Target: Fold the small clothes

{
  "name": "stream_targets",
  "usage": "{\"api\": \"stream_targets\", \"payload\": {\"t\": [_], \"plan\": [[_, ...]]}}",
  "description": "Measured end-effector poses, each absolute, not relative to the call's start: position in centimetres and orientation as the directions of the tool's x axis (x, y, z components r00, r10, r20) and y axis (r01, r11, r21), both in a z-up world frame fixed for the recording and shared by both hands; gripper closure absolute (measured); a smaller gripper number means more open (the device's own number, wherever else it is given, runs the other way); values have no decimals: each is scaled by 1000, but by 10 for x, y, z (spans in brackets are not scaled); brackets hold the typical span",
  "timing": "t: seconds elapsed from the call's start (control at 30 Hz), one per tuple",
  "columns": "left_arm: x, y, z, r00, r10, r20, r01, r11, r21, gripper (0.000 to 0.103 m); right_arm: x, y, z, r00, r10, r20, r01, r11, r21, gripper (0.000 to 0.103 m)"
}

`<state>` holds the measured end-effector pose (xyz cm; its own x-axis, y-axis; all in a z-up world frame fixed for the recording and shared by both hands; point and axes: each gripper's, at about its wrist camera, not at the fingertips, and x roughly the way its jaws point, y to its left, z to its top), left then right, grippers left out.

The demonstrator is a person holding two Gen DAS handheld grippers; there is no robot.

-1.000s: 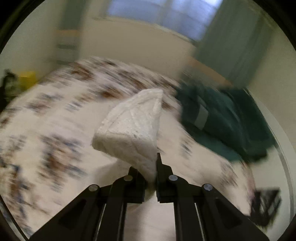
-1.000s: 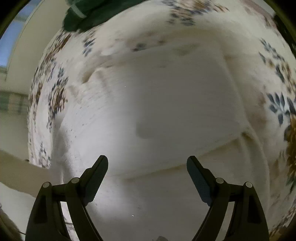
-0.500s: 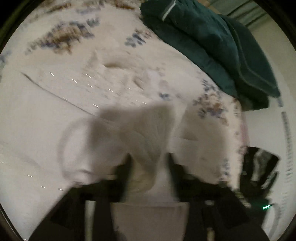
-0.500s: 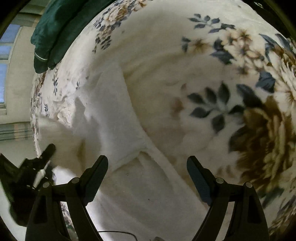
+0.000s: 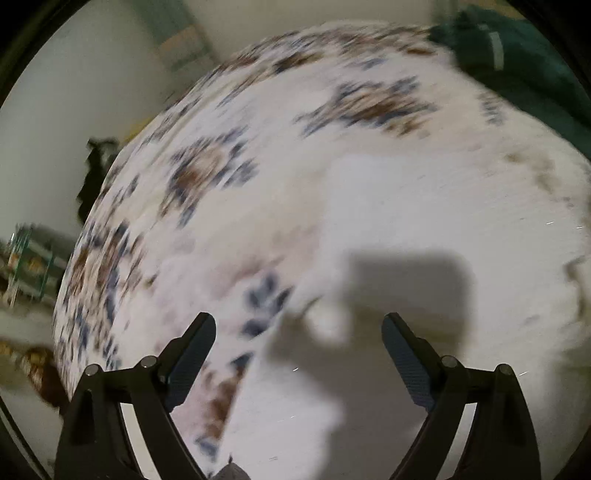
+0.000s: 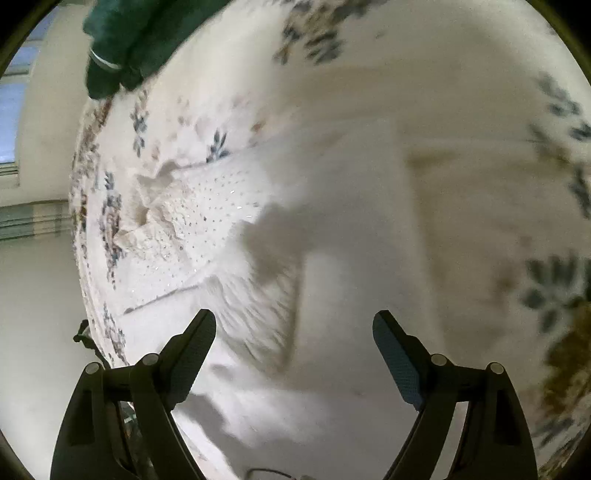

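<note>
A small white garment lies flat on the floral bedspread, filling the right half of the blurred left wrist view. My left gripper is open and empty just above the garment's near edge. In the right wrist view the same white garment lies spread out, with a dotted lace part at its left. My right gripper is open and empty above the garment.
A dark green folded cloth lies at the far right of the bed; it also shows in the right wrist view at the top left. The bed's edge drops off to the left. A dark object stands beyond the bed.
My left gripper was shut on the white garment and held it up; it has let go and now stands open over the garment lying on the bed. The right gripper stayed open.
</note>
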<state>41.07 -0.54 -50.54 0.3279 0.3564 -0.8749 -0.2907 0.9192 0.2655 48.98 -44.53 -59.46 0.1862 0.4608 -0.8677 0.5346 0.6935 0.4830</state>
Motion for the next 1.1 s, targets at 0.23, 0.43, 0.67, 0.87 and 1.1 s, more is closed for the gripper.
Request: {"api": "stream_targets", "payload": {"t": [0.23, 0.43, 0.67, 0.87, 1.1], "plan": [[393, 19, -529, 265, 333, -905, -356, 906, 229, 11, 535, -412, -612, 137, 470, -872, 485, 736, 473, 92], [396, 29, -526, 280, 284, -917, -380, 910, 166, 11, 518, -443, -537, 396, 428, -812, 301, 775, 556, 88], [395, 31, -523, 303, 241, -922, -359, 925, 123, 11, 468, -510, -576, 214, 362, -907, 484, 767, 420, 49], [391, 31, -534, 268, 230, -936, -354, 927, 126, 11, 468, -513, -586, 258, 429, -866, 572, 654, 494, 35], [388, 26, -530, 282, 221, -934, -320, 939, 126, 11, 493, -439, -590, 105, 214, -971, 317, 918, 237, 95]]}}
